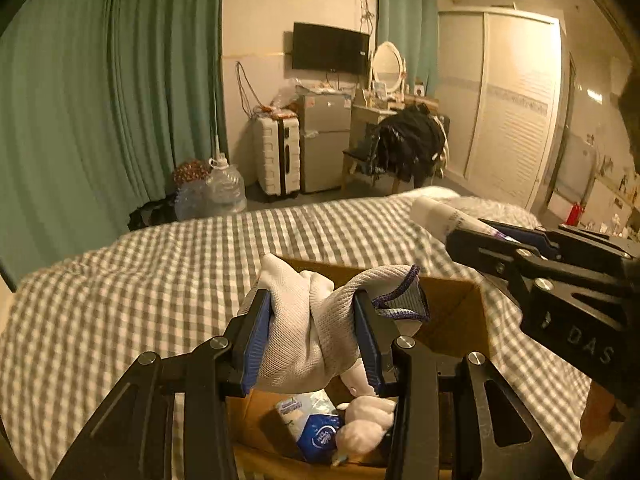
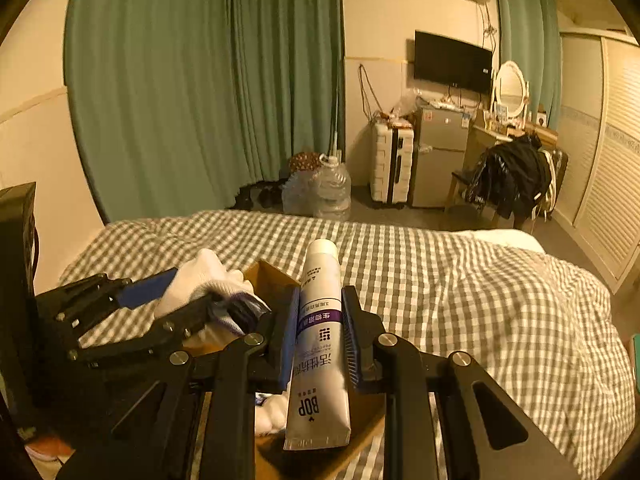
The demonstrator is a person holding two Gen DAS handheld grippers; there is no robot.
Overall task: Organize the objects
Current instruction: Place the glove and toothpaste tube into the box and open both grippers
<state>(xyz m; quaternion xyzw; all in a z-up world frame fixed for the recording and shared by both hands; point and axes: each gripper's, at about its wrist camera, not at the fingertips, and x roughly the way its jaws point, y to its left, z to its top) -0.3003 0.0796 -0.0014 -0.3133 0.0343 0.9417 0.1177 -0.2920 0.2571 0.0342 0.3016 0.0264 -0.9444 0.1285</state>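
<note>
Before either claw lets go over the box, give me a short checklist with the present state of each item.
1. Left claw has a firm hold on the white glove: ok, both pads press into the fabric.
2. Glove is above the cardboard box: ok, the opening shows directly beneath it.
3. Right claw is clamped on the white tube: ok, held mid-body, cap pointing away.
4. Tube is over the box: cannot tell; its crimped end hangs above the opening, but the cap end reaches out over the checked bedcover.
5. Room left in the box: ok, the tissue pack and plush toy leave space.
</note>
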